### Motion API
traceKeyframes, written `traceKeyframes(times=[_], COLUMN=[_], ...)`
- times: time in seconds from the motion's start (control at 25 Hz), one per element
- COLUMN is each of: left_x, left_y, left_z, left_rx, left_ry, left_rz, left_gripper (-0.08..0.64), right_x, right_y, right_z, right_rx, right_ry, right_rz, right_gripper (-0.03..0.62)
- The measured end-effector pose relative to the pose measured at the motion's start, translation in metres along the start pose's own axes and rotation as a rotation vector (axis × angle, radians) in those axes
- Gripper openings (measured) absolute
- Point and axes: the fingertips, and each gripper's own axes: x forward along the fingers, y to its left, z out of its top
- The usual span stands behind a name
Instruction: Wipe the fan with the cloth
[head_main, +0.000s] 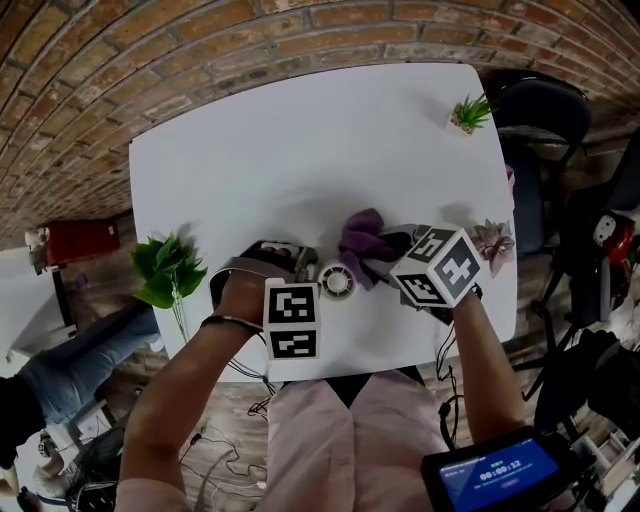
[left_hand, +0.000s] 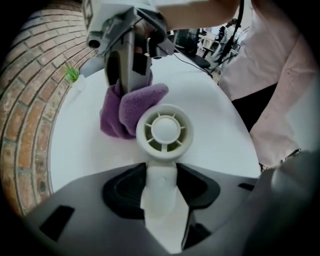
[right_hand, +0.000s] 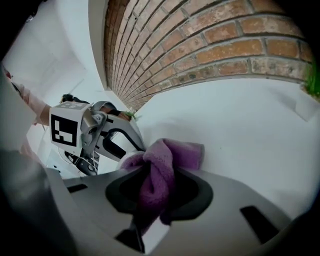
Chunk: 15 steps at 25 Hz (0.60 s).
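- Brick wall (head_main: 150, 60): runs along the far and left sides of the scene.
- Bench (head_main: 300, 150): white top, rounded corners, set against the wall. All work happens at its near edge, about centre.
- Person: seated at the near side, pale pink shirt, both forearms reaching onto the bench, 1 tool in each hand.
- Left tool (head_main: 300, 268): points straight down onto the bench. Jaws closed on the white stem of the fan; both pads press on it, and the round head sticks out just past the jaw tips.
- Right tool (head_main: 385, 250): comes in from the right, angled down. Jaws closed on the cloth; a twisted fold is pinched between the pads and the rest bulges out in front.
- Leafy plant (head_main: 168, 272): green, at the near-left edge of the bench, well apart from the work.
- Cloth (head_main: 362, 238): purple, plush, bunched. It sits on the far-right side of the fan head and right up against its rim.
- Fan (head_main: 337, 281): small, white, round grille with a hub in the middle. It is between the 2 tools, near the bench's near edge, with the grille face turned up.
- Potted plant (head_main: 468, 112): small, green, at the far-right corner.
- Pinkish plant (head_main: 493, 240): small, at the right edge, just right of the right tool.
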Motion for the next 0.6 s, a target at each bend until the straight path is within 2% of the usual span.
traceKeyframes(times=[0.32,0.52,0.6], left_x=[-0.001,-0.001,-0.001], left_y=[0.003,0.005,0.006], left_z=[-0.007,-0.011,-0.014], left_rx=[-0.214,-0.318,-0.402], left_ry=[-0.015,0.007,0.012], left_rz=[0.016,0.040,0.044], left_gripper=[0.193,0.192,0.192], right_x=[-0.011,-0.010,-0.007], right_y=[0.004,0.013,0.022], right_z=[-0.023,-0.034,-0.038], right_rx=[0.083,0.128,0.140], right_ry=[-0.031,-0.037,-0.033], right_rz=[-0.048,-0.079,-0.069], right_gripper=[0.110,0.110,0.112])
